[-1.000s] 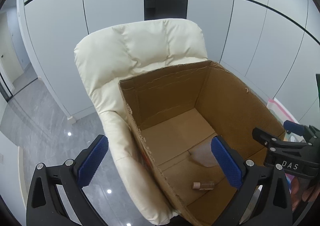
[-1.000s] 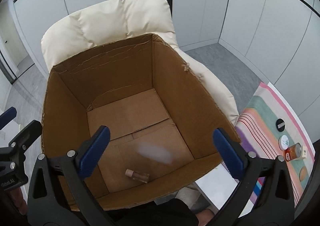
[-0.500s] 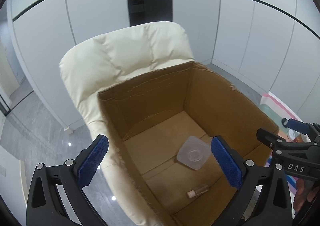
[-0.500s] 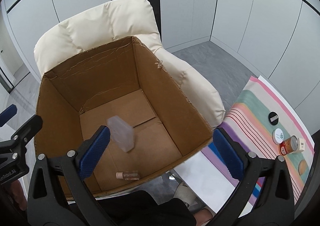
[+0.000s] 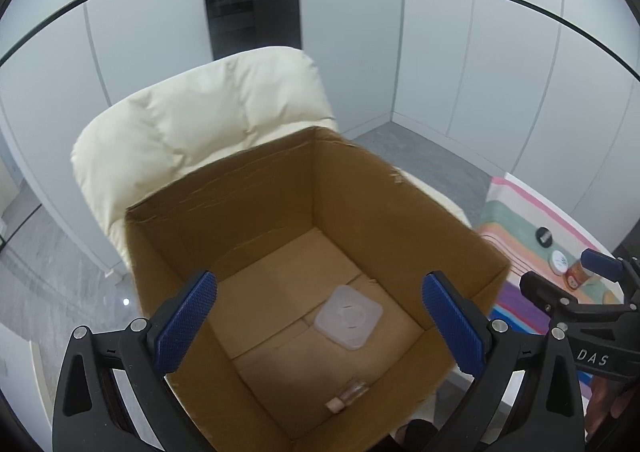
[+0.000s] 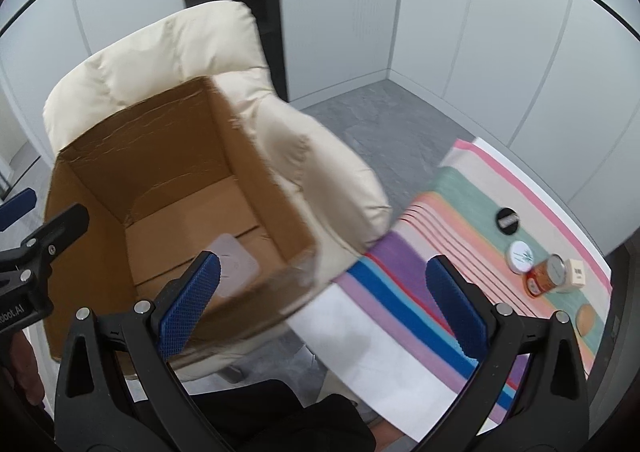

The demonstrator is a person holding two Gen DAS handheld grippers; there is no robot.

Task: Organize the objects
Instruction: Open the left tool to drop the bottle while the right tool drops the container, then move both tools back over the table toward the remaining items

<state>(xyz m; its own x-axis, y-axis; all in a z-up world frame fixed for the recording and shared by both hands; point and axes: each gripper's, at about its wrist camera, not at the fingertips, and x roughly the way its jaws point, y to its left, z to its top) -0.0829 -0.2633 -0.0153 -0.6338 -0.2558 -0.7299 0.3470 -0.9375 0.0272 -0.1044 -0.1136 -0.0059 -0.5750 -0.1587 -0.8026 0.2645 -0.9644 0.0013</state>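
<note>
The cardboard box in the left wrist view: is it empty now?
No, the cardboard box holds a translucent square lid lying flat on its floor and a small bottle near the front wall.

Cream chair (image 5: 208, 124) bearing cardboard box (image 5: 400, 212); striped cloth (image 6: 460, 220) under jar (image 6: 546, 276), lids.

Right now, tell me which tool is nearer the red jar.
Right. The right tool hangs over the striped cloth, the red jar ahead to its right; the left tool hangs over the box.
</note>
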